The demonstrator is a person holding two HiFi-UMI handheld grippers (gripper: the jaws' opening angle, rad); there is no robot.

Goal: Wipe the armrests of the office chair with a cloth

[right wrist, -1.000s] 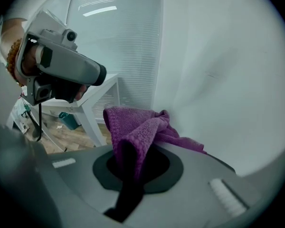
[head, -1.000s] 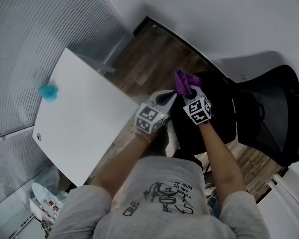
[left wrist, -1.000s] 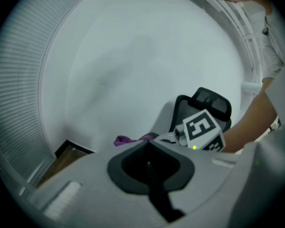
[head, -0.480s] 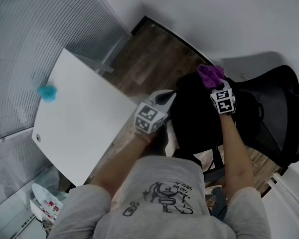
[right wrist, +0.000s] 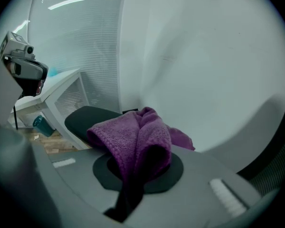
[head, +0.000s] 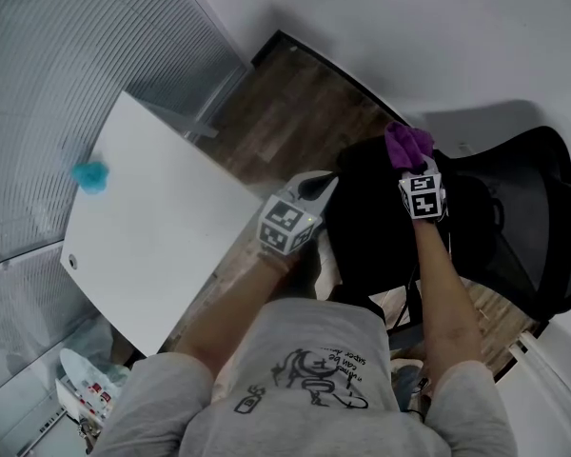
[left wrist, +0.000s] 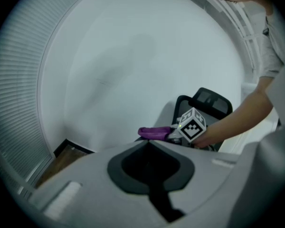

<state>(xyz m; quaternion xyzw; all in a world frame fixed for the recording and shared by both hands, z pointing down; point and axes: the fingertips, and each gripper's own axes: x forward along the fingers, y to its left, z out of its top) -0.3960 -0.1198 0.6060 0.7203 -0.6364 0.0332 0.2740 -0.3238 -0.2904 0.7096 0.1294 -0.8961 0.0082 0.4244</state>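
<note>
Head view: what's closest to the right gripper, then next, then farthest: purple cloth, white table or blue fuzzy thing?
1. The purple towelling cloth, held in the right gripper.
2. The white table, off to the left.
3. The small blue fuzzy thing, far left on it.

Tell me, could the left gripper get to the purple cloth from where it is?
Probably yes. The left gripper hangs shut and empty beside the black chair, with only open air between it and the purple cloth. But the right gripper is clamped on that cloth.
</note>
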